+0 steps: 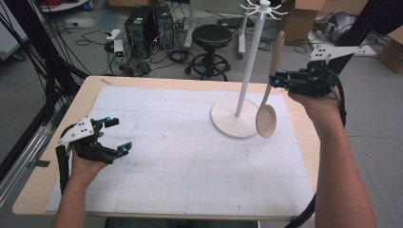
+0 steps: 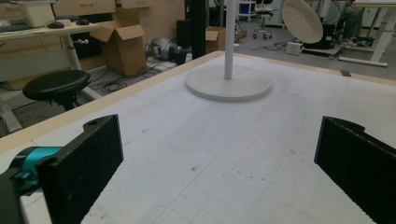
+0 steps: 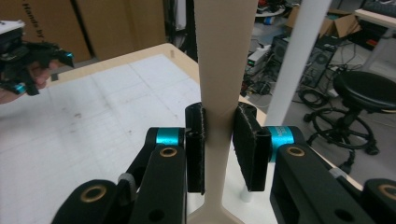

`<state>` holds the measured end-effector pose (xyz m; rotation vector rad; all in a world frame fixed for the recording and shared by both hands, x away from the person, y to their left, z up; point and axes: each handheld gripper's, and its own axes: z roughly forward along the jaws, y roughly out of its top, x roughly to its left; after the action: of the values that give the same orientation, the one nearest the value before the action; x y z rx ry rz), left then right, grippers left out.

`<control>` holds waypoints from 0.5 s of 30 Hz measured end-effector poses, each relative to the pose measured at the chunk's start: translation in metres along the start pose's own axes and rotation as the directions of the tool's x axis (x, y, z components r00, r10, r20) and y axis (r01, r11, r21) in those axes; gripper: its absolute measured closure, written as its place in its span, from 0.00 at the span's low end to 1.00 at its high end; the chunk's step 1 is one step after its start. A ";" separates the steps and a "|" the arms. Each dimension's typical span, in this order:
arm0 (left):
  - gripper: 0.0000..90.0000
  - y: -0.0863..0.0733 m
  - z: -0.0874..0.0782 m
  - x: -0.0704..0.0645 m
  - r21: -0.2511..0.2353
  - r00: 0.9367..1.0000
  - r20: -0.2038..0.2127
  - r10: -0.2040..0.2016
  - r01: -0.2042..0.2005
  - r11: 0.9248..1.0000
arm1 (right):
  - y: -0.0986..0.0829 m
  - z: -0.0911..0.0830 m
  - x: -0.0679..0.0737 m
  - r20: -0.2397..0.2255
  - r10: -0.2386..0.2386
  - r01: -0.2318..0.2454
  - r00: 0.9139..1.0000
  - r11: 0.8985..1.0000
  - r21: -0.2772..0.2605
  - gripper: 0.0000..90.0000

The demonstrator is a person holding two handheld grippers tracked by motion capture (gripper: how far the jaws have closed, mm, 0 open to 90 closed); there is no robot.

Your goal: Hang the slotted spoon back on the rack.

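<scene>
A wooden slotted spoon (image 1: 269,102) hangs in the air over the table's far right, bowl down, handle up. My right gripper (image 1: 274,81) is shut on its handle (image 3: 219,93), which runs up between the two pads in the right gripper view. The spoon's bowl (image 2: 302,19) hovers just right of the white hook stand (image 1: 247,66), above the stand's round base (image 1: 233,118). My left gripper (image 1: 116,135) rests low at the table's near left, open, with nothing between its fingers (image 2: 81,163).
A white gridded mat (image 1: 180,152) covers the wooden table. Behind the table stand a black stool (image 1: 211,40), computer towers (image 1: 147,23), cardboard boxes and loose cables on the floor. Black frame posts rise at both sides.
</scene>
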<state>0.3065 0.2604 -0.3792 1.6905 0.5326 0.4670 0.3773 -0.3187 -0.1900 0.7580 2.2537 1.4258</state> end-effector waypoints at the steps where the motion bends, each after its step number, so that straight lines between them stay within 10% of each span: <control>1: 0.02 0.000 0.000 0.000 0.000 1.000 0.002 -0.002 0.002 1.000 | 0.003 0.001 -0.002 0.007 0.001 -0.001 1.000 1.000 0.000 0.84; 15: 0.02 0.000 0.000 0.000 -0.002 1.000 0.003 -0.001 0.001 1.000 | 0.017 0.004 -0.028 0.066 0.060 -0.062 0.996 0.998 0.034 0.84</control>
<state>0.3063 0.2608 -0.3792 1.6888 0.5302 0.4639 0.4059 -0.3271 -0.1758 0.8788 2.2297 1.3710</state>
